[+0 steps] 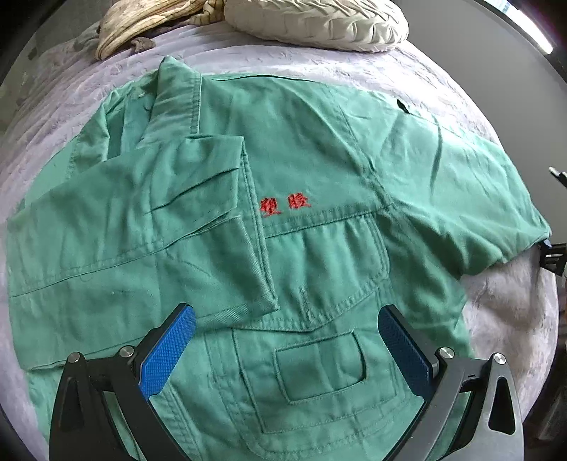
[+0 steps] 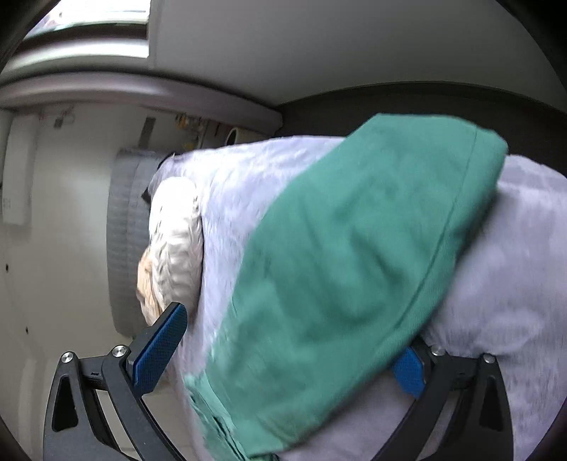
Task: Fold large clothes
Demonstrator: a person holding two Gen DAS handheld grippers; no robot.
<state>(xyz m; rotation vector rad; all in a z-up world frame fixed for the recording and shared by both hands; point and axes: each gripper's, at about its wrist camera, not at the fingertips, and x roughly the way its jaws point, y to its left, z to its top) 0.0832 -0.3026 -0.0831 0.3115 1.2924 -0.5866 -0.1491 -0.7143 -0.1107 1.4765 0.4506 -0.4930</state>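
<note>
A large green work jacket [image 1: 301, 184] with red embroidered characters [image 1: 285, 205] lies front up on a lilac bedspread [image 1: 503, 312]. Its left sleeve [image 1: 141, 220] is folded across the chest; the right sleeve [image 1: 478, 184] stretches out to the right. My left gripper [image 1: 287, 326] hovers open and empty above the chest pocket [image 1: 319, 368]. My right gripper [image 2: 283, 340] is open, its jaws spread on either side of the end of the right sleeve [image 2: 354, 266]; the sleeve hides most of the right finger [image 2: 409, 370]. This view is blurred. The right gripper's tip peeks in at the left wrist view's right edge [image 1: 553, 257].
A cream pillow [image 1: 319, 21] and a beige crumpled cloth [image 1: 141, 25] lie at the head of the bed. The right wrist view shows the pillow [image 2: 175, 241], a quilted grey headboard [image 2: 124, 230], a white wall and a window beyond the bed.
</note>
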